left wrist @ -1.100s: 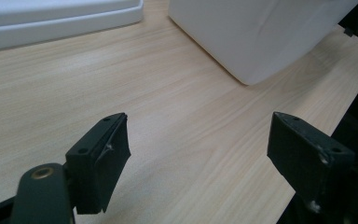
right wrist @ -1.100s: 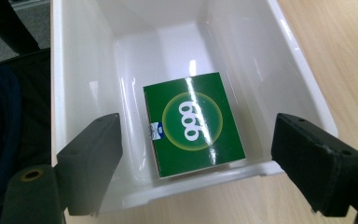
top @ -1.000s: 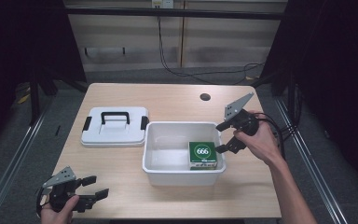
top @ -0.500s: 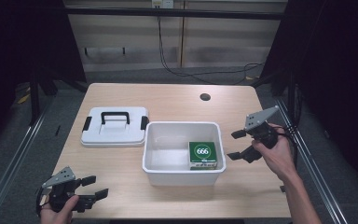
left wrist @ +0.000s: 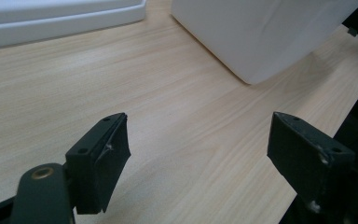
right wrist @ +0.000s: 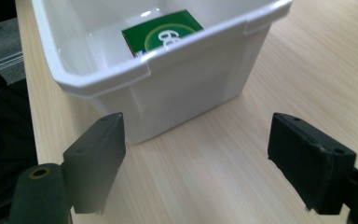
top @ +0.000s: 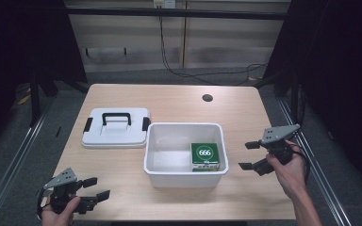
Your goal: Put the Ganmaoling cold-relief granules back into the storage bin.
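High view: the right gripper (top: 250,155) has pulled back from over the bin (top: 185,176) toward the right edge of the table (top: 169,96), jaws apart, empty. The green box (top: 205,156) lies in the bin's front-right corner, so the placing looks done; probably the lid (top: 115,128), near the left edge, comes next. The left gripper (top: 94,189) rests at the front-left corner, jaws apart.

Left gripper view: bin wall (left wrist: 261,32) well ahead, lid (left wrist: 51,18) further up-left.

Right gripper view: bin close ahead, box (right wrist: 161,32) inside, not betw. the jaws.

A lab: bare wooden table (top: 169,101) ringed by black curtains (top: 339,70).
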Motion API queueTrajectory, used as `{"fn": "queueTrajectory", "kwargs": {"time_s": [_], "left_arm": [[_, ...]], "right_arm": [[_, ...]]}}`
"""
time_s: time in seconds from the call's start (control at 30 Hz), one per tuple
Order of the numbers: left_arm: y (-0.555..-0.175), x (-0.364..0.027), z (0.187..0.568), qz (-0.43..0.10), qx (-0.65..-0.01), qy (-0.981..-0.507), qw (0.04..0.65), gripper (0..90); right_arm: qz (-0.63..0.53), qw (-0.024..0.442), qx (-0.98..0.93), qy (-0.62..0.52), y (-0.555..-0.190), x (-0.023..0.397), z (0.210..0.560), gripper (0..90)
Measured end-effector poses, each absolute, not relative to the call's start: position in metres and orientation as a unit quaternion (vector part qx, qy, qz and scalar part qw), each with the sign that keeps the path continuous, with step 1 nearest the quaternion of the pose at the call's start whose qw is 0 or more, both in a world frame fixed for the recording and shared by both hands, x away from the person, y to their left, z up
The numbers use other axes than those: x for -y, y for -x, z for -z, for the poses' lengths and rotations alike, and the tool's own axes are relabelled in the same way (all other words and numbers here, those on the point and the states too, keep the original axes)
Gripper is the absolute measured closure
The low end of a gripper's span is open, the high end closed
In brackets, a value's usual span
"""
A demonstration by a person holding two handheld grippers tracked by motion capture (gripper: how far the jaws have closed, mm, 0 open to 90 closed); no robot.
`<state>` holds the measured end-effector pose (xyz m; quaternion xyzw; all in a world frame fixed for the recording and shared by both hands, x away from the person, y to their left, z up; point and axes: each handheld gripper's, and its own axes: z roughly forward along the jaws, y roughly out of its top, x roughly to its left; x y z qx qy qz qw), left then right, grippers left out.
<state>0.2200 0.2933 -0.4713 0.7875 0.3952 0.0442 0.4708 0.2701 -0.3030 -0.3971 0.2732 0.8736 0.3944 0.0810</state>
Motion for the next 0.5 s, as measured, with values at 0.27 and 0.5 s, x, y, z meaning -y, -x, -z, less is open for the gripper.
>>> {"fn": "queueTrajectory", "kwargs": {"time_s": [0.27, 0.5], "left_arm": [[-0.219, -0.294, 0.471, -0.043, -0.396, -0.786, 0.473, 20.7], [-0.220, -0.293, 0.471, -0.046, -0.396, -0.788, 0.469, 20.7]], "right_arm": [[-0.397, 0.090, -0.860, -0.306, -0.255, 0.314, 0.420, 18.7], [-0.392, 0.094, -0.858, -0.319, -0.248, 0.322, 0.441, 17.7]]}}
